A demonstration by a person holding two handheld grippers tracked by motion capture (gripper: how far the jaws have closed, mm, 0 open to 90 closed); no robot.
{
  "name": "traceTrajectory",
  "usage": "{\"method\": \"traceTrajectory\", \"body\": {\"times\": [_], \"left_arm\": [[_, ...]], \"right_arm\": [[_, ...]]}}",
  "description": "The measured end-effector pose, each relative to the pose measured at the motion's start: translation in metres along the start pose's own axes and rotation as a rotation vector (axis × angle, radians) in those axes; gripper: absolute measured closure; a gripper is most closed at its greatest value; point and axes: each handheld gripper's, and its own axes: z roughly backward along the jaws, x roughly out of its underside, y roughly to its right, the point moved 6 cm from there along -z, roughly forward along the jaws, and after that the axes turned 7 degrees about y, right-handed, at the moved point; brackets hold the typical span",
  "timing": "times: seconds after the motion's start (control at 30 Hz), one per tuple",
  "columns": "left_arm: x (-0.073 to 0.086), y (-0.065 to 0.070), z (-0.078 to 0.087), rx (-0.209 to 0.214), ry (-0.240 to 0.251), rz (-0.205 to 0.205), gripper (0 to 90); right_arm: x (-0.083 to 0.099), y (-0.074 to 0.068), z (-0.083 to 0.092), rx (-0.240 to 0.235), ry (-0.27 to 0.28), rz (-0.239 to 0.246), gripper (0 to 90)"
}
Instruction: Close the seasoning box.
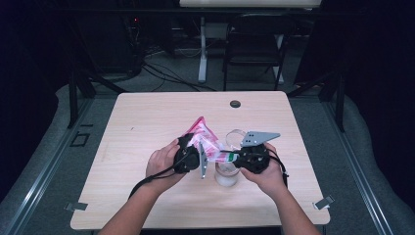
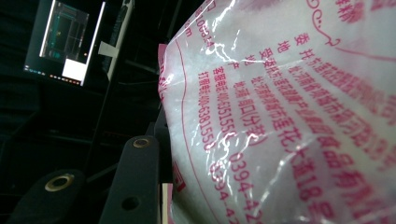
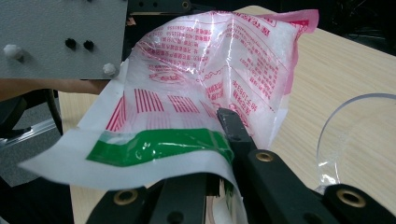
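A clear plastic bag with pink print and white grains hangs tilted between both grippers, over the table. My left gripper is shut on the bag's fat body. In the left gripper view one black finger presses the bag and the other is hidden behind it. My right gripper is shut on the bag's flat end, which carries a green band; its upper finger lies over the film. A clear glass stands just below the bag's lower end, its rim beside my right jaws.
The grey plate of the left gripper sits close behind the bag. A dark round grommet is set in the table's far side. Beyond the table stand a black chair and a desk leg. A lit monitor glows far off.
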Motion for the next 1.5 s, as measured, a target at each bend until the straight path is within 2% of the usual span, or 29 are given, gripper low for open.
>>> {"method": "traceTrajectory", "body": {"times": [0.23, 0.67, 0.83, 1.17, 1.5], "left_arm": [[-0.001, 0.000, 0.001, -0.011, -0.011, -0.025, 63.4], [-0.005, -0.005, 0.001, -0.057, -0.012, -0.098, 63.5], [-0.007, -0.006, 0.001, -0.067, -0.004, -0.107, 63.5], [-0.010, -0.010, 0.003, -0.086, -0.007, -0.155, 63.5], [-0.014, -0.010, 0.002, -0.092, 0.002, -0.176, 63.5]], "right_arm": [[0.001, 0.001, 0.000, 0.001, -0.006, 0.003, 88.4], [0.004, 0.003, 0.000, -0.003, -0.013, -0.005, 88.4], [0.004, 0.004, 0.000, -0.004, -0.010, -0.012, 88.5], [0.006, 0.005, 0.001, -0.008, -0.017, -0.012, 88.5], [0.008, 0.006, 0.002, -0.003, -0.018, -0.016, 88.5]]}}
